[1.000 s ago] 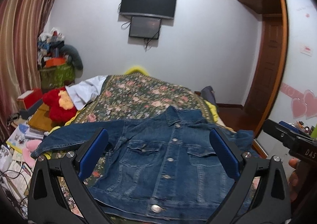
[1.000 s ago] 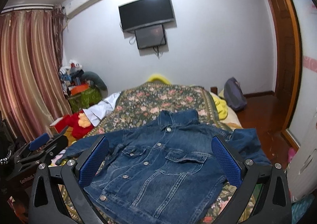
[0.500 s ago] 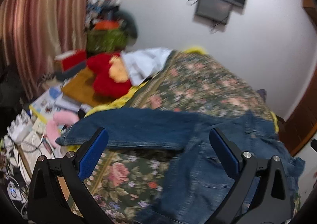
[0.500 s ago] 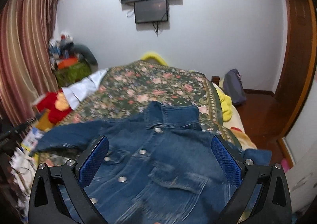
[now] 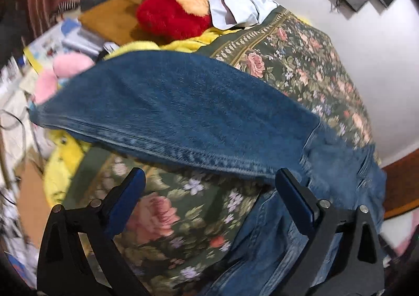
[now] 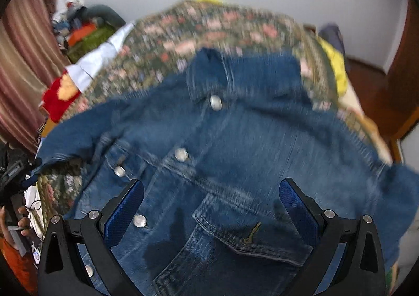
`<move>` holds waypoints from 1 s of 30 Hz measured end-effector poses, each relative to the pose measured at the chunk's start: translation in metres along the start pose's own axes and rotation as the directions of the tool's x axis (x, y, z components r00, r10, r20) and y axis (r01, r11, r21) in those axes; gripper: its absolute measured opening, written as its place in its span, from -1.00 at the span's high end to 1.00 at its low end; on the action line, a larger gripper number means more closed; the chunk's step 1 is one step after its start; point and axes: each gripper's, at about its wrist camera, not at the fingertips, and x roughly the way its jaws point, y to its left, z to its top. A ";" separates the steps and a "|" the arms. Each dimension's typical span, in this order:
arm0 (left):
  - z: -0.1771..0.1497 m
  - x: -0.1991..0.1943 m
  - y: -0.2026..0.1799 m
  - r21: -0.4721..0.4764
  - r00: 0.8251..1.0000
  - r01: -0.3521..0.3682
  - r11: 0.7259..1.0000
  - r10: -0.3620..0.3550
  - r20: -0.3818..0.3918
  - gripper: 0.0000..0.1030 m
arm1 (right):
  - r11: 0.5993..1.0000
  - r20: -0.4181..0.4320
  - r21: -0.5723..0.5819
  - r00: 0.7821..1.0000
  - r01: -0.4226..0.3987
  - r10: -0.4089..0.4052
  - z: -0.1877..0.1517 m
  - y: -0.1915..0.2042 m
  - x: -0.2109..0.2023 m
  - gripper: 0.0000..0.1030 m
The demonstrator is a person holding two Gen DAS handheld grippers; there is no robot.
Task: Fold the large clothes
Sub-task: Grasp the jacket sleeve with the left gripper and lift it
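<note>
Both grippers hang wide open and empty over the denim jacket [image 6: 222, 165], spread front-up on the floral bedspread [image 5: 301, 60]. Just ahead of the left gripper [image 5: 209, 199], the sleeve [image 5: 170, 112] runs crosswise, cuff off to its left, so that hand looks nearer. Right gripper [image 6: 212, 207] sits directly above the chest pocket [image 6: 251, 230].
</note>
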 end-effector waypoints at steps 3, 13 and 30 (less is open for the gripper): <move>0.008 0.015 0.008 -0.073 0.998 0.046 0.996 -0.048 -0.027 -0.71 | 0.999 -0.052 0.052 0.999 -0.013 0.016 -0.001 -0.007 0.017 -1.00; 0.039 0.012 -0.012 0.004 0.977 -0.174 0.985 0.172 0.126 0.60 | 0.981 -0.073 0.150 0.988 -0.126 0.138 -0.005 -0.020 0.015 -1.00; -0.036 -0.030 -0.244 0.641 0.976 -0.021 0.767 -0.125 0.181 0.76 | 0.979 0.105 0.149 0.987 -0.136 0.122 -0.018 -0.050 -0.078 -1.00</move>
